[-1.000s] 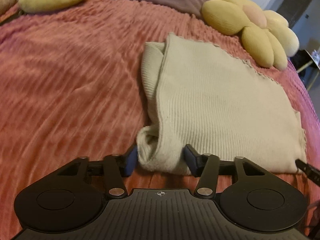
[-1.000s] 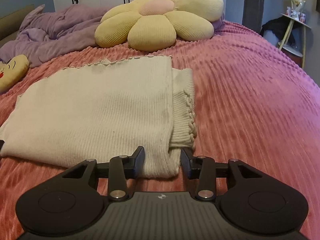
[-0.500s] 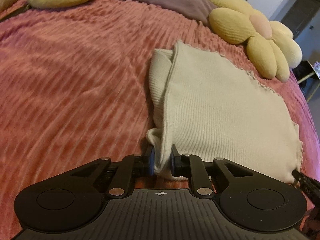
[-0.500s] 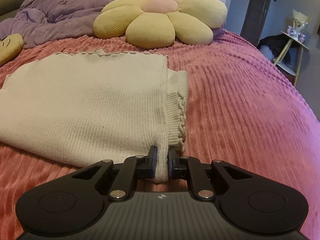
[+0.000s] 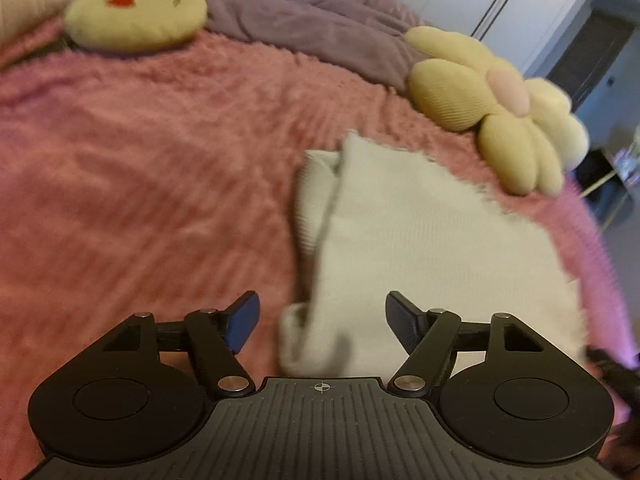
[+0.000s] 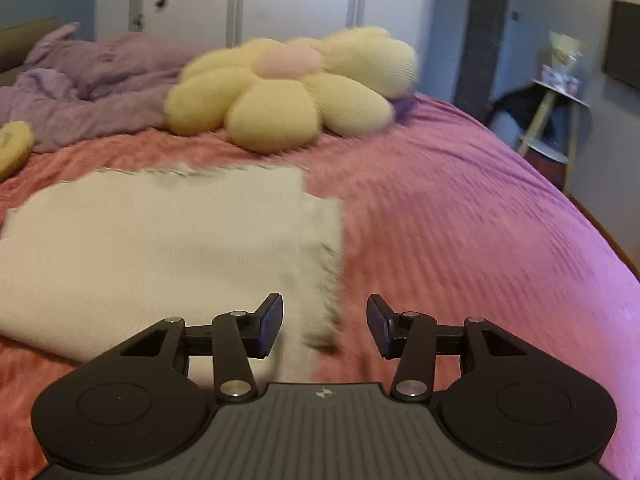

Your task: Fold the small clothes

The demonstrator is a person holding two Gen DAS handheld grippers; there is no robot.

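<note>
1. On the pink bedspread (image 5: 140, 184), the cream knit top (image 5: 432, 248) lies partly folded.
2. My left gripper (image 5: 322, 322) and right gripper (image 6: 324, 326): wide, holding nothing.
3. Judged step: between folds; next needs a fresh near-edge grasp.

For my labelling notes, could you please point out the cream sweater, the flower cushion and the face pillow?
cream sweater (image 5: 432, 264), left wrist view, middle of folded body.
flower cushion (image 6: 288, 60), right wrist view, pink centre.
face pillow (image 5: 136, 12), left wrist view, face middle.

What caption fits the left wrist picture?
Open left hand-held gripper over a cream knit top on a pink bedspread.
</note>
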